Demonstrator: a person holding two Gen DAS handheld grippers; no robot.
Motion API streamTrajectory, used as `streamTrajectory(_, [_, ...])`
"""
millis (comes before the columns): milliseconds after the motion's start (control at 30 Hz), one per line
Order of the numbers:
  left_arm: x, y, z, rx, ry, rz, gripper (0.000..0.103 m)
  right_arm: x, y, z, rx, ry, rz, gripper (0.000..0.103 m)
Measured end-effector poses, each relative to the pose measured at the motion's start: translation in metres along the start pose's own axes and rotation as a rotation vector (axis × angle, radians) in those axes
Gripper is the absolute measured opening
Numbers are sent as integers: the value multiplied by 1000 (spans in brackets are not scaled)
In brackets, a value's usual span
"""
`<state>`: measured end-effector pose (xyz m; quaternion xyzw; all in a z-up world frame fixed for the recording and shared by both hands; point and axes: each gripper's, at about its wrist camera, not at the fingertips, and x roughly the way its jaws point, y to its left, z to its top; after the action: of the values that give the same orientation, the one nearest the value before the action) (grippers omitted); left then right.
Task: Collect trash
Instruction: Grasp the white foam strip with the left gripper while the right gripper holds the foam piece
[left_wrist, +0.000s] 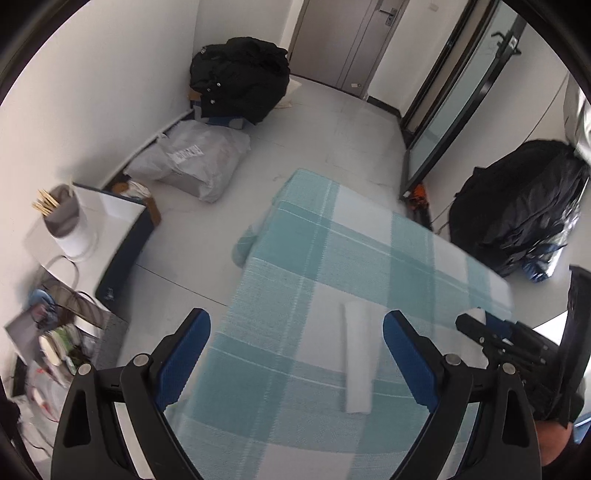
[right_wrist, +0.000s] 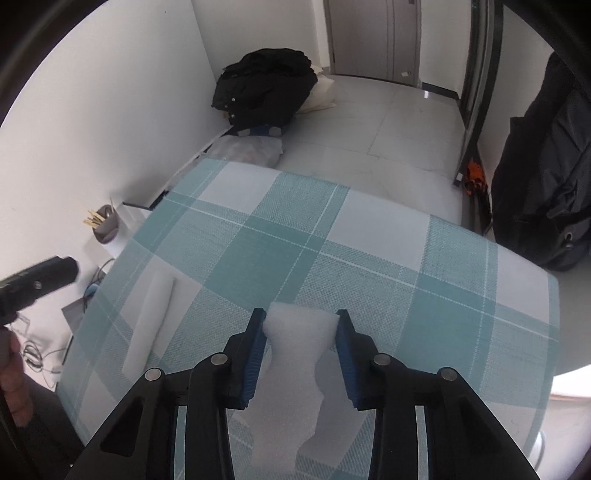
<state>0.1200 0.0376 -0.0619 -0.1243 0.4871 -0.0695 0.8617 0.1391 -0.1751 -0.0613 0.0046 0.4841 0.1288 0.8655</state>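
Teal-and-white checked tablecloth (right_wrist: 295, 243), white foam (right_wrist: 299, 325)

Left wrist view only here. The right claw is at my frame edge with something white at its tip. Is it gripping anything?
Observer: Yes. The right wrist view shows the right claw closed on a torn foam piece, with both pads touching its edges.
Operator: Shape of it?
Observer: Ragged. It is widest at the pads and narrows toward the camera.
Operator: Any other trash on the right half of the table?
Observer: None shows. On the checked tablecloth there is only that piece and the foam strip to its left.
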Motion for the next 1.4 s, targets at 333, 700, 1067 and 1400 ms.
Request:
streamTrajectory(333, [21,-38,-7,165,22,81,93,-47,-5,-30,38,-71,28,36])
streamTrajectory(700, [42,-48,-17,238,68,148,93,-68,-19,-57,102,-85,33,36])
streamTrajectory(1067, [58,-60,-20,235,127,141,73,-83,-28,-69,124,-113,34,36])
streamTrajectory(1400, [57,-83,-31,359,83,185,35,-87,-27,-71,110,-125,26,36])
